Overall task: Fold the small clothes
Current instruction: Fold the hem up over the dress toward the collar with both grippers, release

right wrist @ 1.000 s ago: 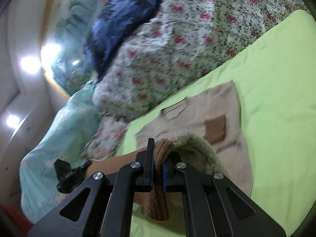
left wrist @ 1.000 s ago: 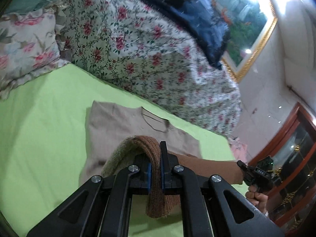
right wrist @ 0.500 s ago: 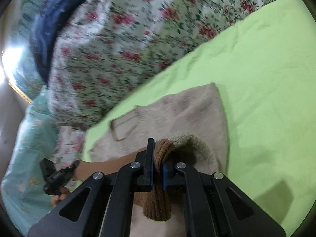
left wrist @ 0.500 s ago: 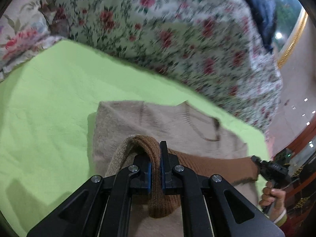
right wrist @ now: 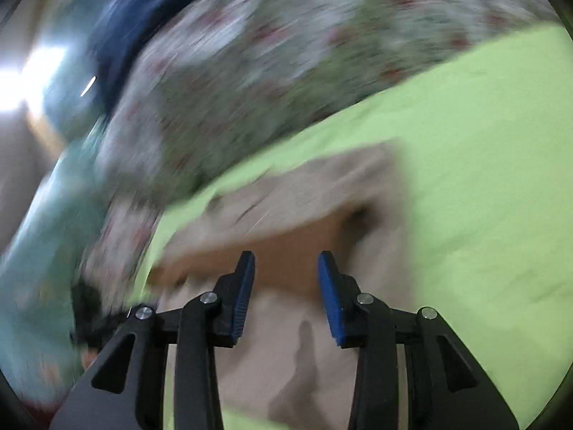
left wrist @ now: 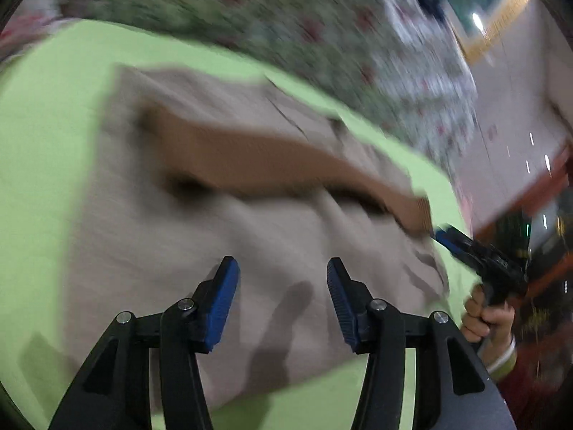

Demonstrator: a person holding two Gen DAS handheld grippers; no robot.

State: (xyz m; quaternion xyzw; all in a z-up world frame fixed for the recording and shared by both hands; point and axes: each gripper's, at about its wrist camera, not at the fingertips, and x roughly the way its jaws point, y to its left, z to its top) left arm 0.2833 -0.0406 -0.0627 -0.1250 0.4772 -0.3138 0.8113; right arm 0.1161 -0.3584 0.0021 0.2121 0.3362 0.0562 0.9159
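Both jaws apart over a beige sweater folded on the green bed.

We see the left gripper [left wrist: 283, 286] with its blue pads spread and nothing between them; its jaws have just been opening, and the sweater [left wrist: 229, 236] lies on the lime-green bed sheet [left wrist: 39, 165] beyond them, its brown ribbed band [left wrist: 272, 161] running from about 10 o'clock to 3 o'clock across the fold. The right gripper [right wrist: 286, 288] has likewise just been opening its jaws, now moderately apart and empty, with the sweater [right wrist: 293, 337] beneath and the brown band [right wrist: 290, 254] just past the tips. In the left view the right gripper [left wrist: 476, 254] sits at 3 o'clock by the sweater's edge, gripped by a hand [left wrist: 489, 322]. A floral quilt [right wrist: 272, 64] fills the 12 o'clock area; both views are blurred.
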